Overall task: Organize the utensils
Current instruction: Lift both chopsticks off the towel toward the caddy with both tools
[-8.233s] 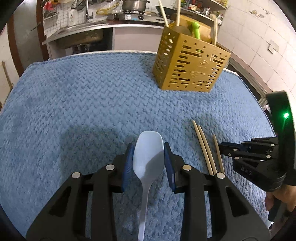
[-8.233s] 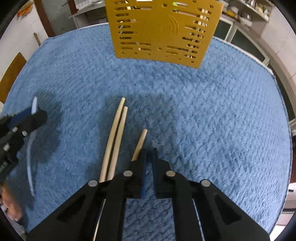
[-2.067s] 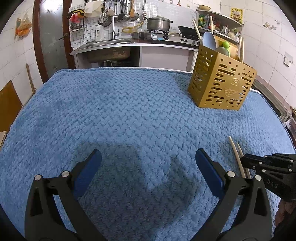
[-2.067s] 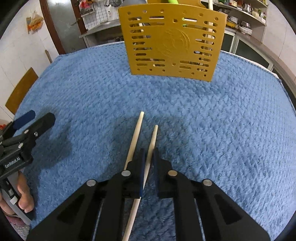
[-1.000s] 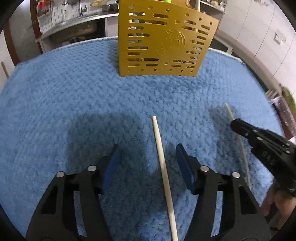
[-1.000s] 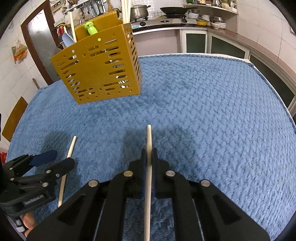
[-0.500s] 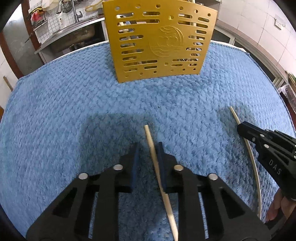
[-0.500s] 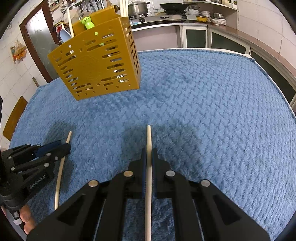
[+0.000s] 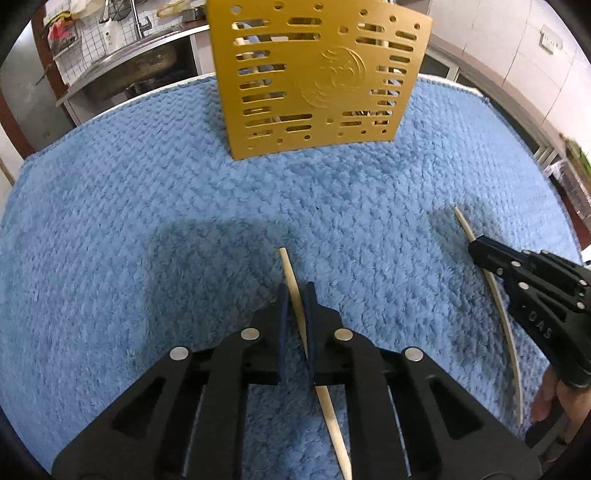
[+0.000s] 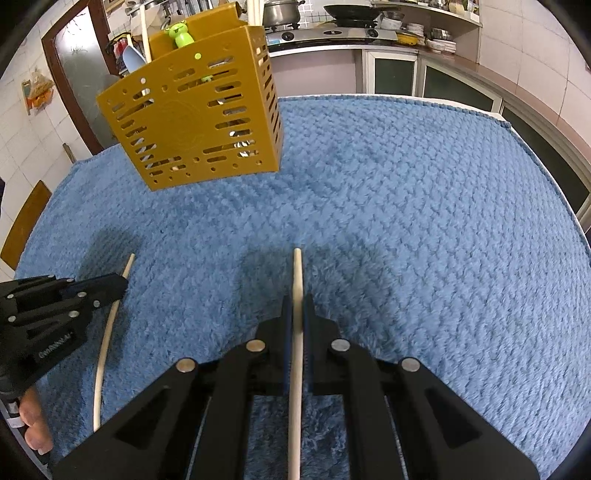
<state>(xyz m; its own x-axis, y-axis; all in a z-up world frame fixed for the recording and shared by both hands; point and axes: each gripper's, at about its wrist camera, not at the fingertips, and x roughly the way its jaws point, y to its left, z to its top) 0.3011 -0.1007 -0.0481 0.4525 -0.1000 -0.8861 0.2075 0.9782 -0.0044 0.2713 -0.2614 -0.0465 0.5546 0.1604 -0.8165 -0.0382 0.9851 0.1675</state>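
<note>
A gold perforated utensil holder point(image 9: 314, 81) stands at the far side of the blue towel point(image 9: 147, 206) and holds several utensils; it also shows in the right wrist view point(image 10: 195, 118). My left gripper point(image 9: 295, 291) is shut on a wooden chopstick point(image 9: 290, 273) that points toward the holder. My right gripper point(image 10: 297, 299) is shut on a second wooden chopstick point(image 10: 297, 269). Each gripper shows in the other's view, the right gripper point(image 9: 476, 247) with its chopstick point(image 9: 461, 225), the left gripper point(image 10: 118, 284) with its chopstick point(image 10: 127, 266).
A kitchen counter with a sink point(image 9: 122, 74) lies behind the table. A stove with a pot point(image 10: 280, 13) and a pan stands on the far counter. The towel's right edge point(image 10: 576, 229) borders a cabinet run.
My left gripper has closed from wide open onto the chopstick on the towel. My right gripper still holds its chopstick and has barely moved.
</note>
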